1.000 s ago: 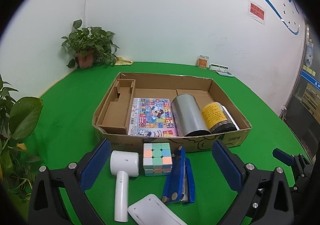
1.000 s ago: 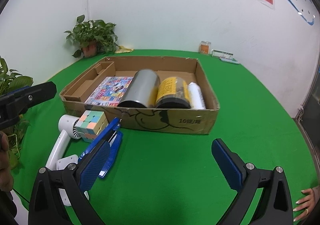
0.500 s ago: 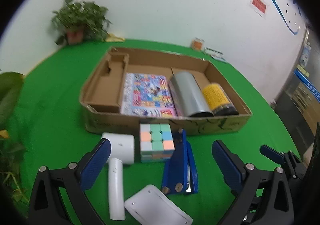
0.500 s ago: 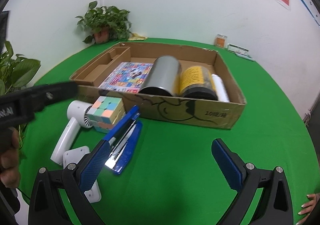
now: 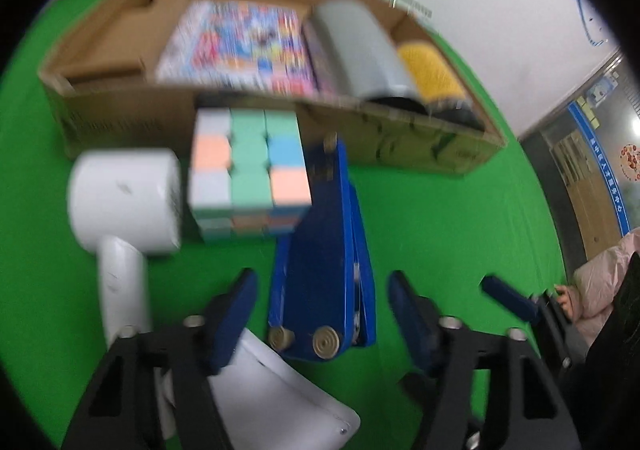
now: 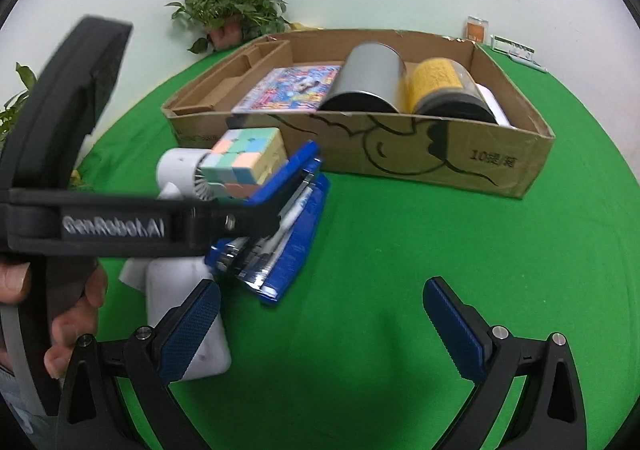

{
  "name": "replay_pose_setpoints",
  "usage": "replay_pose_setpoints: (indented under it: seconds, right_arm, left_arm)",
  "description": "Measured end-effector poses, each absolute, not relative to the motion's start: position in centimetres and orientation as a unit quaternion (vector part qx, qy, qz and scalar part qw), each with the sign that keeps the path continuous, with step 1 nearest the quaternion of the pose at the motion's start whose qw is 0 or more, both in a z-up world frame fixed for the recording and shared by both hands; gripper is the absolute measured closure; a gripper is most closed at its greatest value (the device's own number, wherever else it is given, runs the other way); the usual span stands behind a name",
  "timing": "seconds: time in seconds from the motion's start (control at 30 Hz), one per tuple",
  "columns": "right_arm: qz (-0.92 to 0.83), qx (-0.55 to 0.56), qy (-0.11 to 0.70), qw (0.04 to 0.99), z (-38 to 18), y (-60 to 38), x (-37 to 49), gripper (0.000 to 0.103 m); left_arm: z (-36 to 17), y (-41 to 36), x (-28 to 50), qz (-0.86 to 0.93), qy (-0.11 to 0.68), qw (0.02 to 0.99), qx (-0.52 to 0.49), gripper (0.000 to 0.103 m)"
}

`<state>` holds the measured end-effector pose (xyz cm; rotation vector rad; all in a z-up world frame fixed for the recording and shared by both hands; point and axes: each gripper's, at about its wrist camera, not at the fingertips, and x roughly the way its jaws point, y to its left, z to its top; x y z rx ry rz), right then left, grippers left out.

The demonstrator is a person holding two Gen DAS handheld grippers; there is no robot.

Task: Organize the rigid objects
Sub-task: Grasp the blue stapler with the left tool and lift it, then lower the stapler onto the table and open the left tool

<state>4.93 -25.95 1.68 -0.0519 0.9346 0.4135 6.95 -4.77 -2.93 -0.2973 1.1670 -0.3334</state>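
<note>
Left tongs (image 5: 322, 310) sit low in the left wrist frame, their blue pads on either side of the hinge end of a blue stapler (image 5: 324, 262); the jaws have just been closing and stand at a middling gap, the pads not yet pressing on it. Just above the stapler at centre left is a pastel puzzle cube (image 5: 248, 174), and left of that a white hair dryer (image 5: 124, 202), with a white flat device (image 5: 280, 390) at the lower edge. All lie on the green surface (image 5: 440, 230). Across the upper part of the frame runs a cardboard box (image 5: 384, 142) holding a colourful booklet (image 5: 240, 46), a silver canister (image 5: 360, 46) and a yellow-labelled jar (image 5: 428, 70).

Right tongs (image 6: 320, 330) gape wide with nothing between them, low in the right wrist frame over bare green.
</note>
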Motion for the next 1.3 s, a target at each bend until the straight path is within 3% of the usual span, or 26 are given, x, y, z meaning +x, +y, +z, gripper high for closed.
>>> replay_pose_setpoints:
  seconds: [0.07, 0.17, 0.23, 0.57, 0.73, 0.77, 0.83, 1.0, 1.3]
  right_arm:
    - [0.191, -0.014, 0.452, 0.871, 1.5, -26.9, 5.4, 0.001]
    - [0.189, 0.012, 0.469, 0.862, 1.1, -28.8, 6.2, 0.001]
    - [0.198, 0.021, 0.471, 0.859, 0.9, -29.3, 6.3, 0.001]
    - [0.273, 0.078, 0.485, 0.828, -0.4, -30.8, 6.6, 0.001]
    - [0.255, 0.135, 0.514, 0.808, -2.1, -32.5, 8.3, 0.010]
    - [0.251, 0.137, 0.513, 0.809, -2.2, -32.9, 8.3, 0.018]
    - [0.238, 0.137, 0.511, 0.815, -2.4, -33.2, 8.1, 0.020]
    - [0.226, 0.106, 0.505, 0.826, -2.5, -31.8, 7.8, 0.029]
    - [0.182, 0.038, 0.492, 0.850, -2.4, -29.8, 7.1, 0.049]
  left_arm:
    - [-3.9, -5.3, 7.0, -0.164, 0.567, 0.794, -0.148, 0.061]
    - [-3.8, -5.8, 7.2, -0.166, 0.568, 0.793, -0.146, 0.062]
    - [-3.6, -5.8, 7.4, -0.174, 0.565, 0.791, -0.160, 0.068]
    - [-3.4, -11.0, 7.8, -0.243, 0.569, 0.757, -0.209, 0.073]
    - [-3.6, -12.1, 8.0, -0.260, 0.574, 0.731, -0.264, 0.076]
    - [-3.7, -11.9, 8.1, -0.260, 0.574, 0.726, -0.276, 0.076]
    - [-3.9, -12.0, 8.2, -0.261, 0.574, 0.720, -0.290, 0.077]
    - [-4.5, -11.3, 8.0, -0.273, 0.564, 0.704, -0.333, 0.088]
    - [-4.5, -9.9, 7.7, -0.286, 0.553, 0.719, -0.310, 0.087]
